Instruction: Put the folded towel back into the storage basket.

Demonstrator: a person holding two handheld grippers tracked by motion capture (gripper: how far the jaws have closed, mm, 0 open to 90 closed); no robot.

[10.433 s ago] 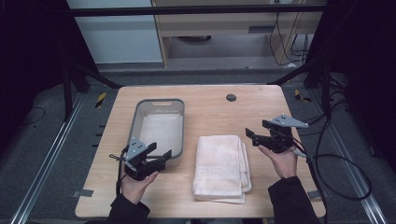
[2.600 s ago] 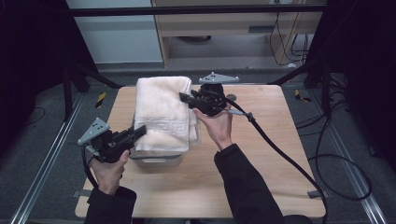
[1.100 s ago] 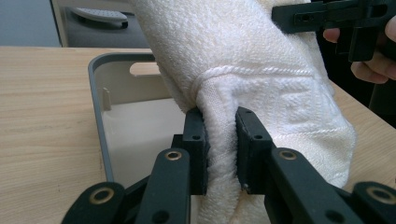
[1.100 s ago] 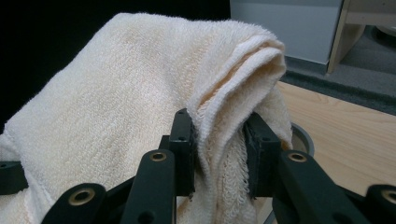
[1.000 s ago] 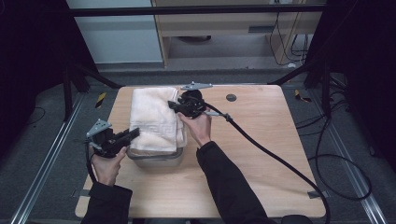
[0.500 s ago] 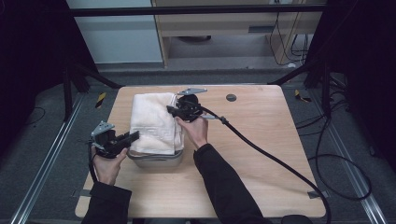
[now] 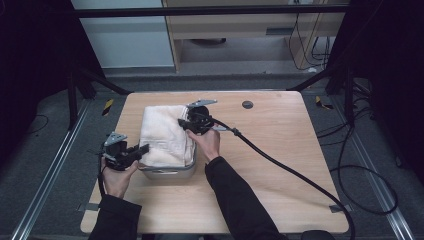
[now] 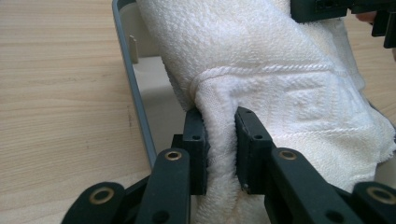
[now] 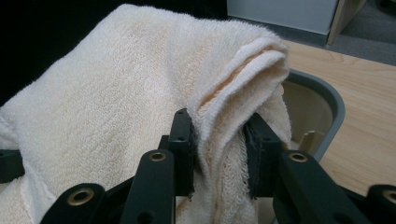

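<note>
Towel [image 7: 162,135] is what we see draped over a grey tub [image 7: 172,172] on the wooden table [image 7: 280,165], cream-white and folded, with its bulk sagging into the tub and its top humped above the rim. At the left, our left gripper [image 7: 141,149] sits at the tub's near-left corner; in the left gripper view [image 8: 219,144] its jaws are clamped on a thick fold of the towel just beside the tub's grey rim [image 8: 137,100]. Further right, the right gripper [image 7: 184,123] reaches over the tub's far side, and in the right gripper view [image 9: 219,149] its jaws pinch the towel's bunched hem above the tub's curved corner [image 9: 327,100]. A black cable [image 7: 300,175] trails off right across the table. We can read no writing or label anywhere.
</note>
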